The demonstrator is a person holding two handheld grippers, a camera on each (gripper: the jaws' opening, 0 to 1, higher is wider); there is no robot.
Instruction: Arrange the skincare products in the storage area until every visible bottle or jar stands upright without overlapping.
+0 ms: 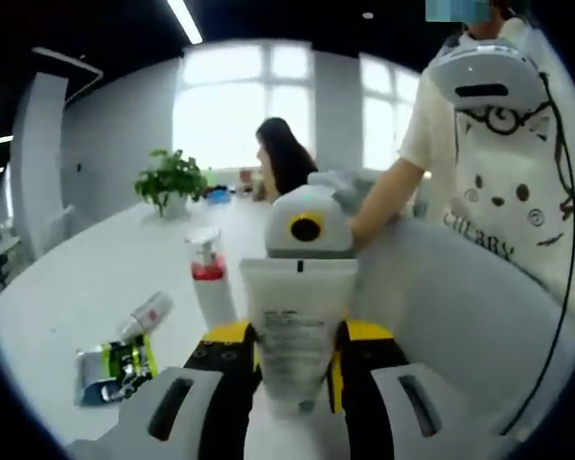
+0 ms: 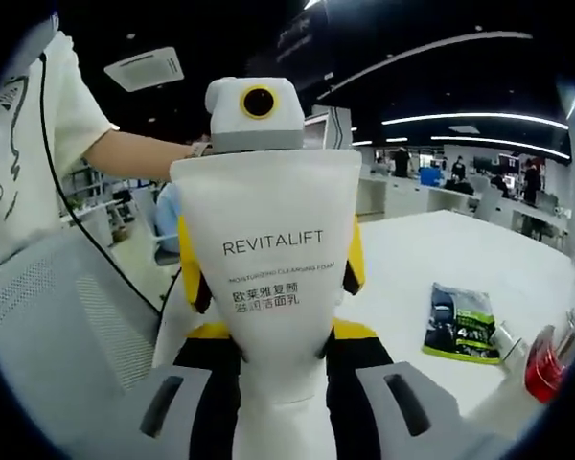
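Your left gripper and your right gripper are both clamped on the same white tube, held up above the desk between the two of them, its wide crimped end uppermost in the right gripper view. On the desk a pump bottle with a red collar stands upright, and beside it a small white bottle lies on its side next to a green sachet.

White tube with dark lettering, yellow-and-black pads flanking it. At four o'clock, a green-and-black sachet. White pump bottle, red collar. Cream shirt, cat print.
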